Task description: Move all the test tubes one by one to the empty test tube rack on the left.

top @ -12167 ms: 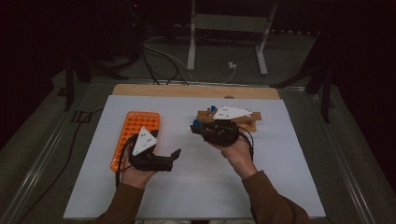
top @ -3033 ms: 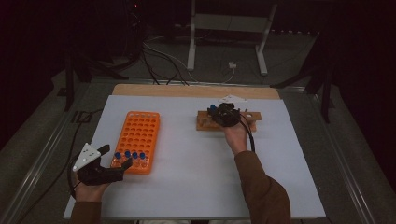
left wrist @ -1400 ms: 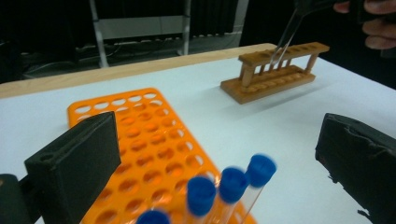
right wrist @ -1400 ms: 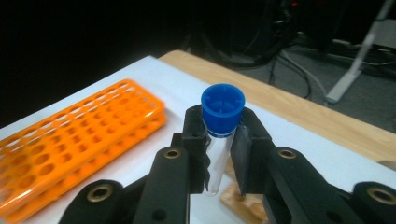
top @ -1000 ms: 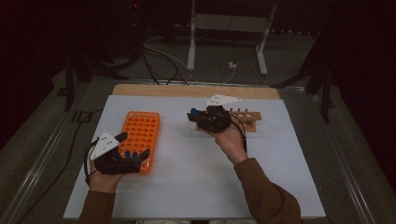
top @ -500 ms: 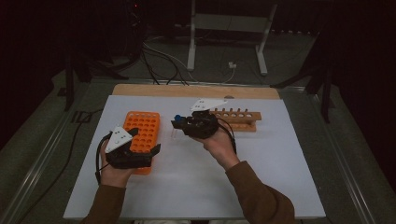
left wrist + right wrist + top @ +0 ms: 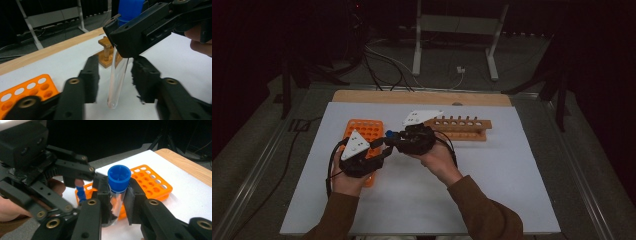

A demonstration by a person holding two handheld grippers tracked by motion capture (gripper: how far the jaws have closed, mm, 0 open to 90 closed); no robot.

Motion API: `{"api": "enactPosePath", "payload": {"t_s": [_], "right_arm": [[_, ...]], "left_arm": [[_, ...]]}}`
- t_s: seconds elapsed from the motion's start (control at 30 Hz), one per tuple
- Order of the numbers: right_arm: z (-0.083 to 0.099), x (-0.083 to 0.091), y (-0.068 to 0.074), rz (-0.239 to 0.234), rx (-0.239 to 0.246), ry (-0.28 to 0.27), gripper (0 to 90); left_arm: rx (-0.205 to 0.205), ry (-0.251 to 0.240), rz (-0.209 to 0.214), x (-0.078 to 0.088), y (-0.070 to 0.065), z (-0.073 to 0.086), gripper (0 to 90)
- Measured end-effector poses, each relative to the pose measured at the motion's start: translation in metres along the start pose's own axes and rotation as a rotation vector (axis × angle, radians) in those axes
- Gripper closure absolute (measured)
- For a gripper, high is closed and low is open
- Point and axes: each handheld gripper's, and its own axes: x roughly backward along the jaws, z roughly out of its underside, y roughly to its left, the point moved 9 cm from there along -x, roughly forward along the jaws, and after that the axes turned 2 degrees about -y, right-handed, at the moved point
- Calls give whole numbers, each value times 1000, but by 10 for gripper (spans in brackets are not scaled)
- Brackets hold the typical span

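Handoff was about halfway there, I'd say. Starting on the left: the orange tube rack (image 7: 364, 137) sat under and just behind the left gripper (image 7: 115, 82), with a few blue-capped tubes (image 7: 80, 191) already slotted at its near end, so part of the moving looked done. That gripper's jaws had just been closing in, but they were apart with daylight on both sides of the glass, the test tube (image 7: 117, 80) hanging between them, untouched.

The right gripper (image 7: 117, 202) was clamped on that tube right under its blue cap (image 7: 119, 178), carrying it upright just above the left jaws. Off to the right, behind that claw, the wooden rack (image 7: 459, 127) looked empty from the high view.

What was left, as far as I could judge: the left one had to finish pinching the tube, the right one had to let go, then the tube needed a free hole in the orange rack.
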Motion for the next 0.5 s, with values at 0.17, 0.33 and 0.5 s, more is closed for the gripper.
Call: {"api": "enactPosePath", "payload": {"t_s": [0.17, 0.33, 0.5], "right_arm": [[1, -1, 2, -16, -8, 3, 771], [2, -2, 3, -26, -11, 9, 772], [2, -2, 3, -35, -11, 9, 766]], "left_arm": [[-12, -3, 7, 0, -1, 0, 685], [-21, -3, 13, 0, -2, 0, 732], [-35, -2, 23, 1, -4, 0, 772]]}}
